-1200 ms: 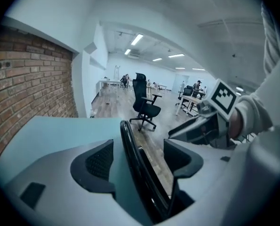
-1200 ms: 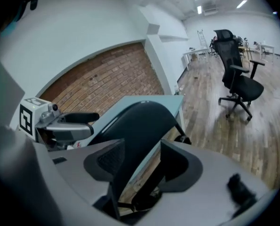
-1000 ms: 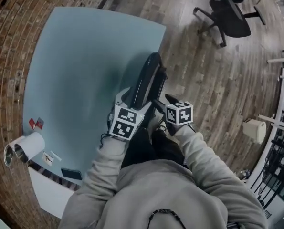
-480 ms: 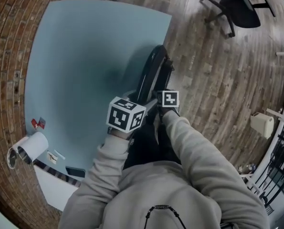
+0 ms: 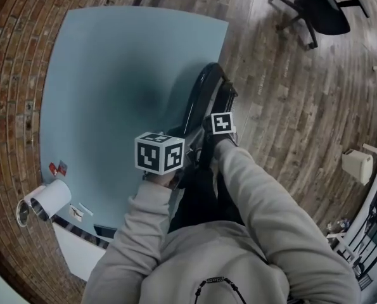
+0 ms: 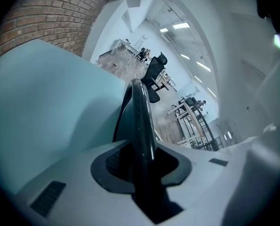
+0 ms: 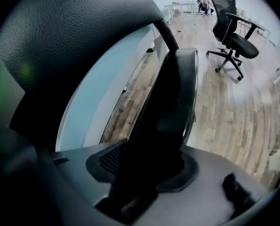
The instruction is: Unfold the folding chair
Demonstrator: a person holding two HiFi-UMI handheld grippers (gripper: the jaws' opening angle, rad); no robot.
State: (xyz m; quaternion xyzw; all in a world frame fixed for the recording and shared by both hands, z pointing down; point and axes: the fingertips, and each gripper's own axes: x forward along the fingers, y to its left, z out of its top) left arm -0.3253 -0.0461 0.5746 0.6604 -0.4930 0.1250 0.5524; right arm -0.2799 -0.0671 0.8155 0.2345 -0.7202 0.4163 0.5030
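Note:
The black folding chair (image 5: 204,97) stands folded on edge, leaning against the side of the pale blue table (image 5: 112,75). My left gripper (image 6: 142,166) straddles the thin top rim of the chair back (image 6: 142,117). Its jaws are closing, the rim lies against the left pad (image 6: 112,161), and a dark gap remains on the right. My right gripper (image 7: 151,166) points steeply down beside it, its jaws closing on the black seat panel (image 7: 170,102), which fills the space between the pads. In the head view both marker cubes (image 5: 159,152) sit at the chair's near end.
A brick wall runs along the table's left side. A white roll (image 5: 45,201) and small items lie at the table's near-left corner. A black office chair (image 5: 321,8) stands on the wooden floor at the far right, a white bin (image 5: 357,166) to the right.
Both grippers have come down onto the chair's near end. The right one dropped the most. The left cube has rolled, and both sets of jaws have narrowed around the chair.

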